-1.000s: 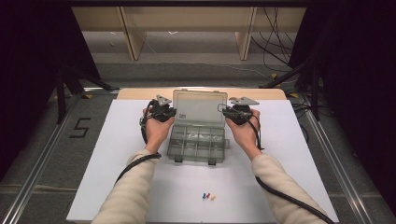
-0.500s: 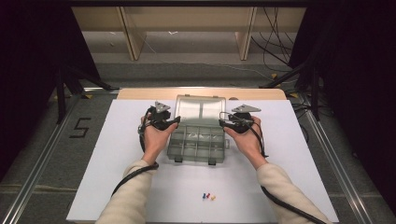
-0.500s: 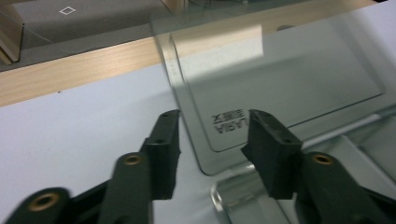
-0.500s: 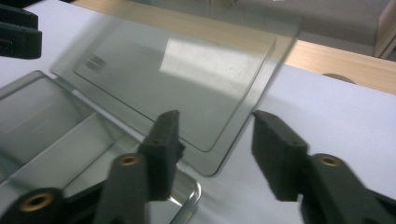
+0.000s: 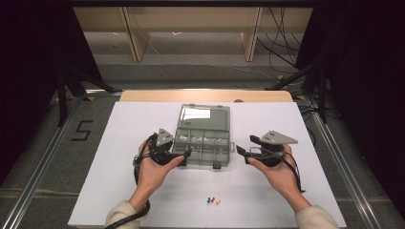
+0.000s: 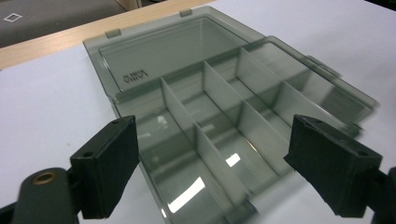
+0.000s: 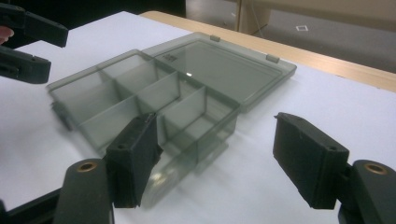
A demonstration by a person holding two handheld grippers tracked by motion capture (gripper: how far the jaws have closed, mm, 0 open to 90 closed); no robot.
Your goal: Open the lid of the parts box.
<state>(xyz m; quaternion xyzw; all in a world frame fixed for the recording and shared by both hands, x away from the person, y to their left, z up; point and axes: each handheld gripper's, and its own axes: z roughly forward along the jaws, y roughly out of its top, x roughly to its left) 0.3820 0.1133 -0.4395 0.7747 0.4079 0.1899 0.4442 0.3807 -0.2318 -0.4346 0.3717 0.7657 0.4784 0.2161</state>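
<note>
A smoky clear plastic organizer box (image 5: 202, 145) lies open on the white table, its lid (image 5: 204, 116) flat behind the divided tray. The compartments look empty. My left gripper (image 5: 185, 153) sits at the tray's front left corner, jaws wide apart; in the left gripper view (image 6: 215, 172) the tray (image 6: 219, 121) lies just beyond the pads, untouched. My right gripper (image 5: 240, 151) hovers off the tray's right side, a gap away, also open (image 7: 219, 163), with the box (image 7: 154, 98) ahead of it. Both sets of jaws have just been opening, and nothing is pressed between them.
Three small coloured pins (image 5: 213, 201) lie on the white sheet (image 5: 305, 191) near the front edge, between my forearms. A wooden strip (image 5: 143, 96) borders the table's far side. The left gripper (image 7: 28, 46) shows at the top left of the right gripper view.
Both hands have drawn back from the lid's sides toward the front of the table. Both pairs of jaws went from nearly closed to wide open. The lid now lies flatter behind the tray.
</note>
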